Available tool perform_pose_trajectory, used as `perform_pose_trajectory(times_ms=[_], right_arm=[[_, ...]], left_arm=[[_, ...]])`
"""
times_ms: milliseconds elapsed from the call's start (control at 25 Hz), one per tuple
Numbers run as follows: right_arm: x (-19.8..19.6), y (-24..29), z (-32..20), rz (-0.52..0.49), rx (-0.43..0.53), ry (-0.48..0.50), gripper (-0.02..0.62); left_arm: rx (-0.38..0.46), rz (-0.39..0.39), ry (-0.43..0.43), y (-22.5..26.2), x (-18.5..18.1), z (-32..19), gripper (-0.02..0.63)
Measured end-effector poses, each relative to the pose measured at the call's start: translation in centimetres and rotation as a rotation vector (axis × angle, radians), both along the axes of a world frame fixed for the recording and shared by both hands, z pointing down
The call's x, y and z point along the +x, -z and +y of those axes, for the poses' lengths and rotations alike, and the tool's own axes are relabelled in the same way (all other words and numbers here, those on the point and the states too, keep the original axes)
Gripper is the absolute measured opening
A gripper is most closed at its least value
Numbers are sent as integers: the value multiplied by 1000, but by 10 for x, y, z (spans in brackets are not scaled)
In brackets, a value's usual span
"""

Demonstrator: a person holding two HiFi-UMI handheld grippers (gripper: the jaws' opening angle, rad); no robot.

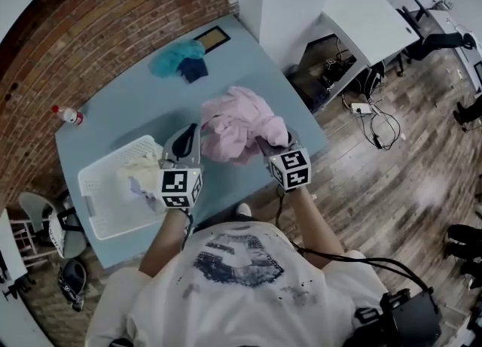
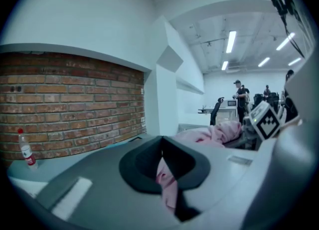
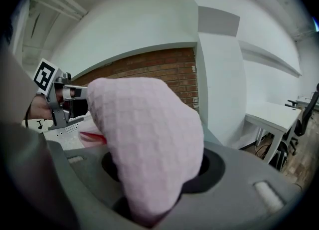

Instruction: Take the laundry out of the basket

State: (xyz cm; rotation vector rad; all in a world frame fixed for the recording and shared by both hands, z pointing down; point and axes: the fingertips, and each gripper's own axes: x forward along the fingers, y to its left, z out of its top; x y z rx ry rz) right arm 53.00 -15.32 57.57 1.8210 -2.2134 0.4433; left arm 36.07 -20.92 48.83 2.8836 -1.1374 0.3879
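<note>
Holding pink garment [image 1: 239, 133]: left gripper [image 1: 192, 138], right gripper [image 1: 266, 143] both clamped on it, beside basket [image 1: 85, 187].

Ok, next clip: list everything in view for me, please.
pink garment: one, pink, over the table, held between both grippers
basket: one, white, table's left side
laundry: one pile, cream, inside the basket
cloths: two, teal and dark blue, table's far end
bottle: one, clear with red cap, table's far left corner
table: one, light blue
left gripper: grey, shut on the pink garment
right gripper: grey, shut on the pink garment
</note>
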Motion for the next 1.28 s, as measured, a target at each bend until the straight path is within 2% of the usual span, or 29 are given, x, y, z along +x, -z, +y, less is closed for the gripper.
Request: perform_pose_trajectory(times_ms=[320,520,680,840,1280], right_arm=[[7,-57,-9,-82,-68,-40,213],[7,-87,-13,-52,-124,-29,215],[10,-105,-12,-66,-156,-46,218],[19,-125,-10,-24,-201,-70,226],[29,-134,-5,6,-270,-103,297]], left_arm=[[-36,-7,-10,-14,2,2,-9],[-41,-15,-16,-16,5,1,-9],[-51,-21,-23,-19,5,0,-9],[-61,-24,-29,-21,6,2,-9],[-66,-15,-30,-16,3,5,-9]])
